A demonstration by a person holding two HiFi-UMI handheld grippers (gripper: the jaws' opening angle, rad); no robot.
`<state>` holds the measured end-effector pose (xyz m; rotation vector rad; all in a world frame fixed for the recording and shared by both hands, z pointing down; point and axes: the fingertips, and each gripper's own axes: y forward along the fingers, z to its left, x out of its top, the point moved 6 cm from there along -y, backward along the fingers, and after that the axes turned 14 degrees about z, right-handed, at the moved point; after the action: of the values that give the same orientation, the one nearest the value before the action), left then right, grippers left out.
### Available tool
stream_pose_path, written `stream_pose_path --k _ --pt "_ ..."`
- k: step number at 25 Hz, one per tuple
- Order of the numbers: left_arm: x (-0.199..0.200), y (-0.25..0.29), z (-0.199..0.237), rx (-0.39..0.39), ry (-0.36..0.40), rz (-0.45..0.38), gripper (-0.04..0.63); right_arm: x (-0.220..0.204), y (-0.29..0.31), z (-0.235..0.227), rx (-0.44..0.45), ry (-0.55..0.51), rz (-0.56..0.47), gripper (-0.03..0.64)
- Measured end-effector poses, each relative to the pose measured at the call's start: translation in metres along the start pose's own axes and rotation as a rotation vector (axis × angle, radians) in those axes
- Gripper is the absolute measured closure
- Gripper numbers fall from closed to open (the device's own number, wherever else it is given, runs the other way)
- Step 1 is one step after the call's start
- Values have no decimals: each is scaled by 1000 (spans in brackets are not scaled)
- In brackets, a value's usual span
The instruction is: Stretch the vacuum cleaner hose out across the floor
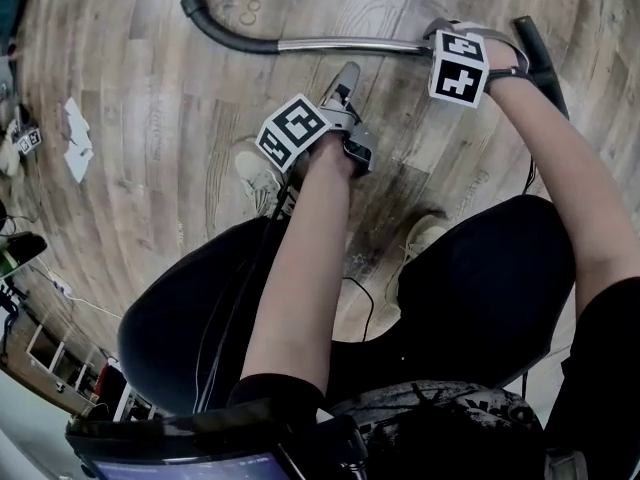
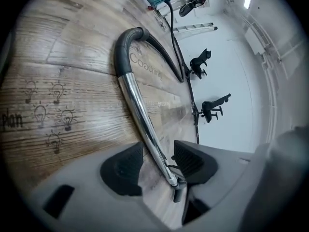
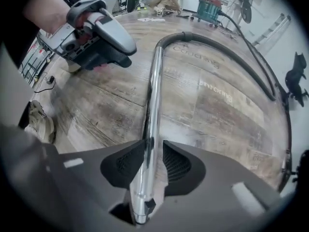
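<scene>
Head view, hose: the black vacuum hose (image 1: 205,18) curves in from the top edge of the wooden floor (image 1: 150,108). It joins a chrome tube (image 1: 340,43) that lies flat and runs to the right.
Head view, right gripper: the right gripper (image 1: 450,40) stands over the tube's right end, pointing down. That stiff end looks like the natural handle for dragging the hose straight.
Head view, left gripper: the left gripper (image 1: 347,98) hangs nearer the person, apart from the tube.
Left gripper view, jaws: the left gripper (image 2: 157,159) is spread wide and holds nothing. The chrome tube (image 2: 137,108) and its grey cuff (image 2: 123,52) show through the gap but lie beyond, on the floor.
Left gripper view, aim: it is lined up along the tube, probably for a second hold.
Right gripper view, jaws: the right gripper (image 3: 153,164) is half closed astride the chrome tube (image 3: 154,91) near its end. One pad lies against the metal and a sliver of floor shows at the other, so I judge it not yet clamped.
Right gripper view, hose: past the cuff the vacuum hose (image 3: 231,40) bends right in a long arc, curved, not stretched.
Right gripper view, other hand: the left gripper (image 3: 118,47) is in the air, clear of the tube.
</scene>
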<state>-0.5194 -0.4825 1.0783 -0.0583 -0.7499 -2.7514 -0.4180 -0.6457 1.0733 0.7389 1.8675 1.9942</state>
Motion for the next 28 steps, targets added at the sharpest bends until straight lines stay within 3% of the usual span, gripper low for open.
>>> stream_pose_path --k 2,4,9,10,12,15,19,22,23,28 --pt "-3 -3 0 1 15 5 387 3 10 -2 40 -13 15 487" --pt "-5 -6 0 4 28 10 387 2 15 -4 101 18 18 434" --pt "-9 -9 3 12 37 21 387 -2 15 -2 201 86 -9 478" --pt "-9 -9 4 17 40 22 387 -2 14 -4 230 108 -22 389" --pt "-10 -10 8 27 43 24 387 2 13 -1 271 127 -55 379" --pt "-13 -11 9 36 46 30 387 7 34 17 250 65 -16 356" --pt "-11 -13 7 40 68 47 387 7 48 16 109 27 64 347" --pt "-14 -15 9 44 69 54 387 3 47 14 100 52 49 365" --pt "-14 -16 9 48 73 56 387 4 44 12 87 56 40 439" --pt "-12 -8 5 51 92 58 384 4 41 12 75 68 48 440"
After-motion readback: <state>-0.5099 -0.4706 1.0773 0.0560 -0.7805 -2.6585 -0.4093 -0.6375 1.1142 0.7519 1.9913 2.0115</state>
